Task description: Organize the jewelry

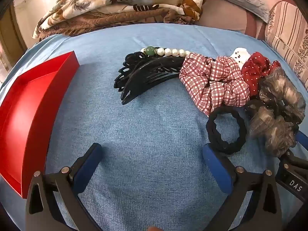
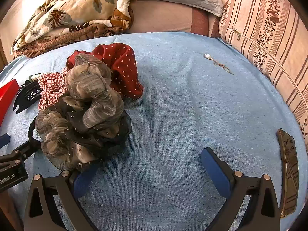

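Blue towel [image 1: 154, 134] spread flat over a bed, carrying all the items. Red tray [image 1: 28, 115] sits at the towel's left edge, nothing visible inside it.

Pile of hair accessories and jewelry lies across the middle of the towel, toward the far edge. Black claw clip [image 1: 142, 77] on the left end of the pile, teeth pointing toward the near edge. Pearl bracelet [image 1: 165, 51] with one green bead sits just behind the clip, touching it. Red checked scrunchie [image 1: 213, 82] lies against the clip's right end. White scrunchie [image 1: 240, 55] peeks out behind it. Red polka-dot scrunchie [image 2: 123, 67] comes next, partly under the grey-brown organza scrunchie [image 2: 92, 100]. Black hair tie [image 1: 226, 129] rests on the near side of the pile, touching the checked scrunchie and the organza one.

Pearl drop earring [image 2: 217, 62] with fine chain lies alone near the towel's far right corner, well apart from the pile. Dark gold-rimmed barrette [image 2: 288, 173] lies at the right edge.

Left gripper [image 1: 152, 157]: jaws spread wide, nothing between them, right finger just beside the hair tie. Right gripper [image 2: 146, 165]: jaws spread wide, nothing between them, left finger tucked under the organza scrunchie's edge.

Floral quilt [image 1: 115, 5] and striped pillow [image 2: 269, 28] lie beyond the towel.
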Available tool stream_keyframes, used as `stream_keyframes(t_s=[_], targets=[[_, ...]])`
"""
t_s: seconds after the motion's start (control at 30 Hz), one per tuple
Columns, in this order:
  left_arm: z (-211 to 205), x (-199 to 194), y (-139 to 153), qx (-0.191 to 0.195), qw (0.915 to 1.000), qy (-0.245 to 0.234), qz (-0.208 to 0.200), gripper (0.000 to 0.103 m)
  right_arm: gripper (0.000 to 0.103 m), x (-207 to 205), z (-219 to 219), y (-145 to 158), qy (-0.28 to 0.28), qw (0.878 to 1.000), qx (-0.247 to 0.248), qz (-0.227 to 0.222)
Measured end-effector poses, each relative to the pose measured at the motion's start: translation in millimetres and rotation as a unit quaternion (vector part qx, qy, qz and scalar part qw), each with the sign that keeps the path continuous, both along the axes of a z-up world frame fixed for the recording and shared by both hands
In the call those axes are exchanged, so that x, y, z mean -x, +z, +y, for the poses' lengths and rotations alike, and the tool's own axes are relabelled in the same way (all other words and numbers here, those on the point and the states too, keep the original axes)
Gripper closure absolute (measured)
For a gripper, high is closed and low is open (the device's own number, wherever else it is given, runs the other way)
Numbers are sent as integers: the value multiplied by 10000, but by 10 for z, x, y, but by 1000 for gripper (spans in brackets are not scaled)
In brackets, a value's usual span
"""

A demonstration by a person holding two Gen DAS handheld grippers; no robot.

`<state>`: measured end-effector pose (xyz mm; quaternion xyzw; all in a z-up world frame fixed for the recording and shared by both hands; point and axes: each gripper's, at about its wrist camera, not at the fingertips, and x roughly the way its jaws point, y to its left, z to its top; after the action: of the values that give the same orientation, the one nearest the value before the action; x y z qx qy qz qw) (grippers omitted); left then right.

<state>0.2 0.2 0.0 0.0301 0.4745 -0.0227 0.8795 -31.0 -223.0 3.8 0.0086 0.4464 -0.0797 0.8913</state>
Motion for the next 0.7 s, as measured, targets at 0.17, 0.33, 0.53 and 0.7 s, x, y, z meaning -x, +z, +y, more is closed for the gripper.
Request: stream_keyframes(t_s=[0.17, 0.33, 0.53, 0.7], targets=[[-27, -30, -15, 16, 9999, 19, 100, 0, 0, -9, 6, -3, -1, 10000, 3, 19], [-71, -74, -39, -46, 10000, 4, 39, 0, 0, -5, 6, -2, -4, 10000, -7, 5], [-75, -25, -18, -64, 10000, -20, -21, 0, 0, -7, 10, -1, -5, 10000, -6, 2], [-66, -17, -13, -60, 10000, -24, -33, 0, 0, -9, 13, -1, -7, 10000, -5, 0]])
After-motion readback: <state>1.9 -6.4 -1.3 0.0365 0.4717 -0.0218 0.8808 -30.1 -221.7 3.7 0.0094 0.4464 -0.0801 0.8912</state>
